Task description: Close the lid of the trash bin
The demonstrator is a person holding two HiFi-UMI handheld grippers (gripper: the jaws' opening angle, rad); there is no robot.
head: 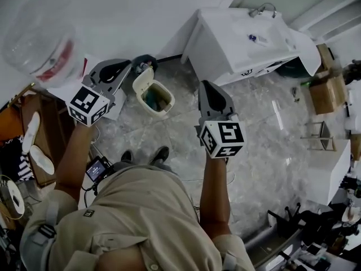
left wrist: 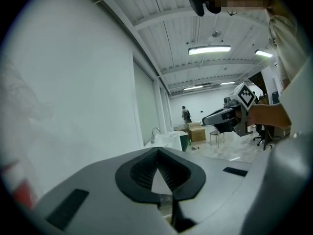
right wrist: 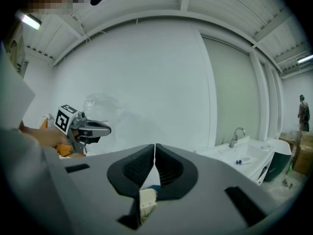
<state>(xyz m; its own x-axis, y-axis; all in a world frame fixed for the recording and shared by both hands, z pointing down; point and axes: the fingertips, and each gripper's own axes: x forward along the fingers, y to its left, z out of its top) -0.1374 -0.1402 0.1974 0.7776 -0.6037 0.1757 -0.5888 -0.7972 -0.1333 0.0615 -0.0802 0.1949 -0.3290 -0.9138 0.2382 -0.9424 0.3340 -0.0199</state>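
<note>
My left gripper point(left wrist: 157, 152) has its jaws pressed together at the tips, with nothing between them. The right gripper point(right wrist: 154, 150) is the same, with only a thin slit between its jaws and nothing pinched. Neither touches anything; both hang in the air above the floor point(head: 265, 129).

The bin point(head: 151, 107) is cream-coloured and stands on the floor between the two grippers, nearer the left one and close to the wall point(head: 135, 16). Its lid point(head: 140, 81) is tipped up on the wall side, so the bin is open and I can see dark items inside. In the right gripper view a bit of the cream bin shows just below the jaws.

The floor is grey marbled tile. A white sink point(head: 242, 38) with a faucet point(head: 262, 9) stands against the wall to the right of the bin. Cardboard boxes point(head: 326, 89) sit further right, and a clear jug point(head: 39, 44) is at the far left.
</note>
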